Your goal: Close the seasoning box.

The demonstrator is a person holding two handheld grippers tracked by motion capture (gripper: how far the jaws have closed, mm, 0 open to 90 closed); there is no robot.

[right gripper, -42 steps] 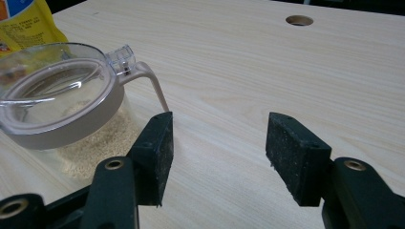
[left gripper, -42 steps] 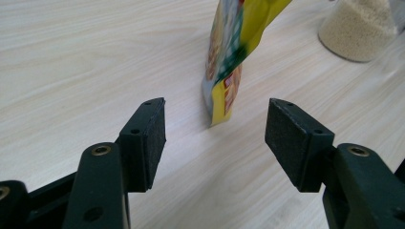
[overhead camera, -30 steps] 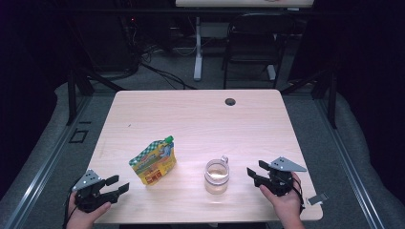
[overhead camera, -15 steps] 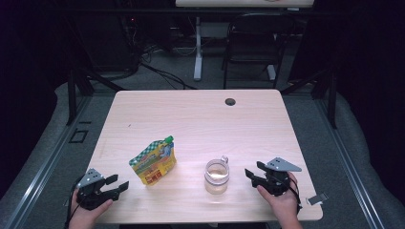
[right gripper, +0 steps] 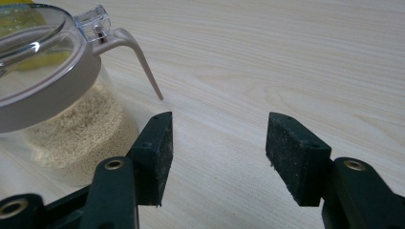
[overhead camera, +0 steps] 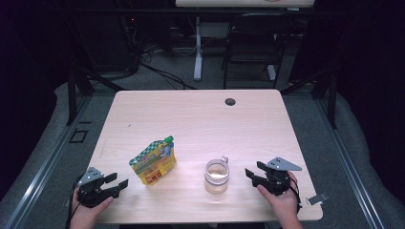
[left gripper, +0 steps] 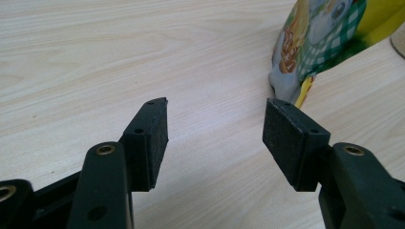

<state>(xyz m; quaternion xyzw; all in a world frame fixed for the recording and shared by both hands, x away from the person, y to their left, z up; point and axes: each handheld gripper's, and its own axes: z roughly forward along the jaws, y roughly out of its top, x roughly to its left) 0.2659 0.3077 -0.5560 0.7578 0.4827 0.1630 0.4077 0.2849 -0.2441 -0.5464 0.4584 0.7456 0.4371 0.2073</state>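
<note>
My left gripper [overhead camera: 116, 182] sits low at the near edge of the worktop [overhead camera: 200, 119], its jaws spread wide with nothing but bare wood between them. Just ahead of those jaws and off to their right lies the snack pouch [overhead camera: 153, 161], yellow with a green-check print and a green cap; in the left gripper view its lower edge [left gripper: 310, 52] comes close to my right-hand pad but stays clear of it, no contact. Over on the other side, my right gripper [overhead camera: 252, 171] rests near the front of the worktop too, jaws likewise parted and empty, the gap between the pads showing plain wood grain. The jar [overhead camera: 217, 176] stands upright just beyond the tips, to the left of them; in the right gripper view its clear body [right gripper: 71, 138] holds pale granules partway up, and it lies just behind my left-hand pad, whether touching I cannot tell. Its lid [right gripper: 38, 57] is on, grey-rimmed with a clear top, and a thin grey latch arm [right gripper: 143, 62] curves down from the clasp toward the gap between my jaws. Pouch and jar sit apart from each other, both between my two grippers.
</note>
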